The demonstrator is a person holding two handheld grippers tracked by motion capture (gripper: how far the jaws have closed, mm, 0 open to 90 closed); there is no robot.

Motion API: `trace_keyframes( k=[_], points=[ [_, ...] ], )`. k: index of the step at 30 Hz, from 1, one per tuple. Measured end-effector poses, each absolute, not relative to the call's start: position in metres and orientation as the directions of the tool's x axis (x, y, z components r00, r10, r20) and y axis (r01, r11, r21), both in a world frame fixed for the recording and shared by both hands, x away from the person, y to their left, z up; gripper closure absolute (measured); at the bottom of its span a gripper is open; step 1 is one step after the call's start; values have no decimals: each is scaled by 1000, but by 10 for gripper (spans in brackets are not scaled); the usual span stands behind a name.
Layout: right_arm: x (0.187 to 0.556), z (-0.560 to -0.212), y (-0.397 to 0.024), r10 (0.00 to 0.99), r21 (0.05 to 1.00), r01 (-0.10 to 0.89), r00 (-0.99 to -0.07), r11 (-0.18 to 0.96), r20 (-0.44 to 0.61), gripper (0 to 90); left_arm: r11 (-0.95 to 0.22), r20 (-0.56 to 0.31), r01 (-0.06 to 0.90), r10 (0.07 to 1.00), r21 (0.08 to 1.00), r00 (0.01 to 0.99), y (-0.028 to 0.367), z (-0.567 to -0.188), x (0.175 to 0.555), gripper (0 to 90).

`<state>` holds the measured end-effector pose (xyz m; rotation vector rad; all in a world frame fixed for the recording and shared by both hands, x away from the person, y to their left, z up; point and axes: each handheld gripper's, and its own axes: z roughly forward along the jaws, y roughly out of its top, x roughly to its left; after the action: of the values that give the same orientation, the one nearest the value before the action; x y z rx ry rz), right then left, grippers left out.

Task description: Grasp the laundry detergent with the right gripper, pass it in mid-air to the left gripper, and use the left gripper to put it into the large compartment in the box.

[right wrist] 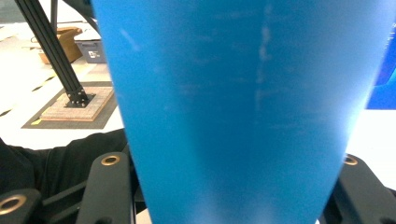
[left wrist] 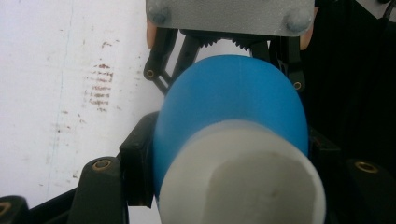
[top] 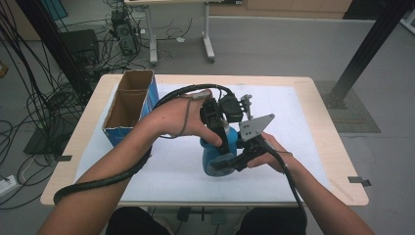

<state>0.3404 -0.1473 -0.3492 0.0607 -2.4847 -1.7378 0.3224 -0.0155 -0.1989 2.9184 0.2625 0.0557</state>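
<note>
Over the counter [top: 303, 122] middle | blue bottle [top: 218, 154] gripped by both | left claw [top: 215, 128] clamps near its white cap | right claw [top: 234, 159] clamps its body | box [top: 128, 108] at left edge

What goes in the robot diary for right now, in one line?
blue bottle upright on table | left gripper shut near white cap | right gripper shut on body

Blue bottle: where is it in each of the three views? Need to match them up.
High view: the blue bottle stands mid-table, between both hands.
Left gripper view: it sits centre to lower right, white cap nearest the camera, between this tool's jaws.
Right gripper view: its blue wall spans the middle from top to bottom.
Shared landmark: the white mat under it, at left in the left gripper view.
</note>
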Motion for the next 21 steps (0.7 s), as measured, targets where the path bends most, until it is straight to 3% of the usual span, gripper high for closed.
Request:
trace_keyframes(
  k=[21],
  points=[
    [340,-349,-148,-92,940,30,-994,341,65,431,-959,23,172,182,225,983,-15,-198,322,371]
  ],
)
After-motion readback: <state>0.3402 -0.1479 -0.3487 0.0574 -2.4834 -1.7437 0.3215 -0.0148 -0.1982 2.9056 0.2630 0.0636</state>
